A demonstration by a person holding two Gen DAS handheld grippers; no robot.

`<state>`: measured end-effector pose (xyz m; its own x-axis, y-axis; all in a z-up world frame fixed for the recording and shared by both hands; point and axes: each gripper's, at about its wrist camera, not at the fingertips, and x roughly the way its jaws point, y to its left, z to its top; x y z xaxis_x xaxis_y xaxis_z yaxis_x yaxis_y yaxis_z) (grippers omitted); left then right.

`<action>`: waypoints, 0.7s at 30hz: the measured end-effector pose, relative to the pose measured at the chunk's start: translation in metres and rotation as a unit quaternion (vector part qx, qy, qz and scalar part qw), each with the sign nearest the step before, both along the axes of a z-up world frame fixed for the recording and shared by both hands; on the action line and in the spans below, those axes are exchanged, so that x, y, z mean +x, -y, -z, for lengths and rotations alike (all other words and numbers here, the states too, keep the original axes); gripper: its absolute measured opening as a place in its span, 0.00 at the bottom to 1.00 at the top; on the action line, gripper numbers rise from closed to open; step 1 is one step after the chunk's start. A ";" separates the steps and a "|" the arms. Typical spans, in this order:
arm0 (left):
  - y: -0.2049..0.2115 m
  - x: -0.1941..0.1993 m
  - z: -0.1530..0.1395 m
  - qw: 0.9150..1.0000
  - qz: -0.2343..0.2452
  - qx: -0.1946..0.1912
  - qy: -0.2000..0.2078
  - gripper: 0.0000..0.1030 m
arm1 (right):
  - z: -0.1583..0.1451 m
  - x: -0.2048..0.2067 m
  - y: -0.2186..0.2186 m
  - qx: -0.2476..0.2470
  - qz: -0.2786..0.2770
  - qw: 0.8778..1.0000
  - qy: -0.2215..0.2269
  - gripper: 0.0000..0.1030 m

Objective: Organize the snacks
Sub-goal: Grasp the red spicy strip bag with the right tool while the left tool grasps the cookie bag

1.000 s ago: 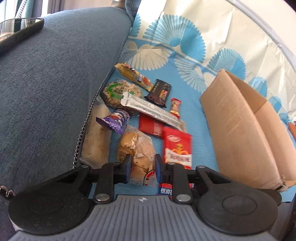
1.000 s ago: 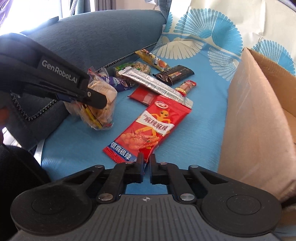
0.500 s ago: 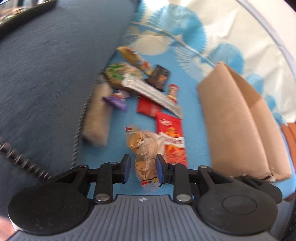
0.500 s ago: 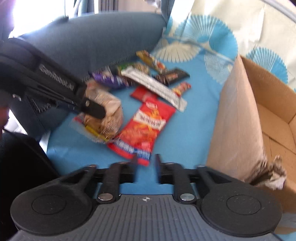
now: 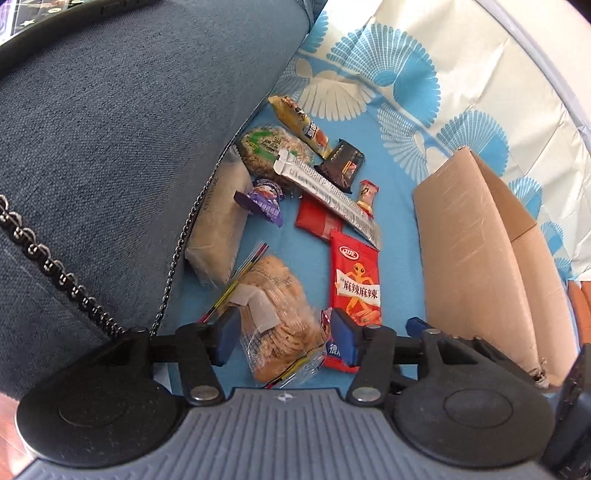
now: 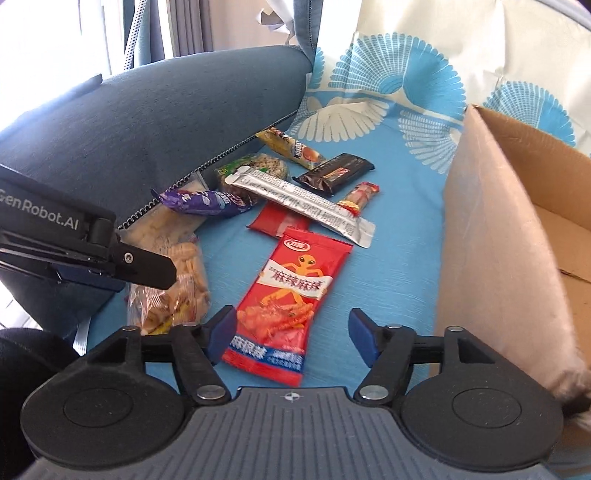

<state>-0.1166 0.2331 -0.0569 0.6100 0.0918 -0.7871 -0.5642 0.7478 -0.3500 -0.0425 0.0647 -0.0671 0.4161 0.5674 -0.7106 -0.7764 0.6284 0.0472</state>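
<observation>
Left wrist view: the left gripper (image 5: 283,334), jaws opening, straddles a clear biscuit bag (image 5: 275,314) on the blue sofa cover (image 5: 399,221); centring before closing should steady it. Right wrist view: the right gripper (image 6: 291,334), jaws opening, brackets the red spicy snack packet (image 6: 291,295) beside the cardboard box (image 6: 491,236).

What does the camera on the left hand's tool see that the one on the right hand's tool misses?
Only the left view shows a dark phone on the sofa arm, and the left tongs opening around the clear cookie bag.

Only the right view shows inside the brown cardboard box, plus the right tongs opening over the red snack packet.

Both show the silver stick sachet and the purple wrapper on the blue patterned cloth.
</observation>
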 end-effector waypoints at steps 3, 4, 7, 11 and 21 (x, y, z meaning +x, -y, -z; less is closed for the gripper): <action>0.000 0.004 0.001 1.000 0.002 -0.003 -0.006 0.61 | 0.004 0.003 -0.006 0.001 -0.005 1.000 -0.004 0.78; 0.000 0.006 0.002 1.000 0.001 -0.003 -0.008 0.63 | 0.005 0.004 -0.008 0.000 -0.006 1.000 -0.006 0.79; 0.000 0.009 0.004 1.000 0.001 -0.004 -0.014 0.66 | 0.010 0.008 -0.014 -0.002 -0.002 1.000 -0.010 0.84; 0.000 0.014 0.007 1.000 -0.001 -0.004 -0.024 0.69 | 0.022 0.016 -0.022 -0.022 0.013 1.000 -0.016 0.88; -0.001 0.029 0.016 0.998 0.004 -0.011 -0.060 0.76 | 0.019 0.013 -0.016 -0.042 0.000 0.999 0.001 0.50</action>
<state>-0.0879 0.2339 -0.0730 0.5119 0.0687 -0.8563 -0.5966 0.7456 -0.2968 -0.0298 0.0809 -0.0862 0.4173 0.5056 -0.7551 -0.7763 0.6303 -0.0070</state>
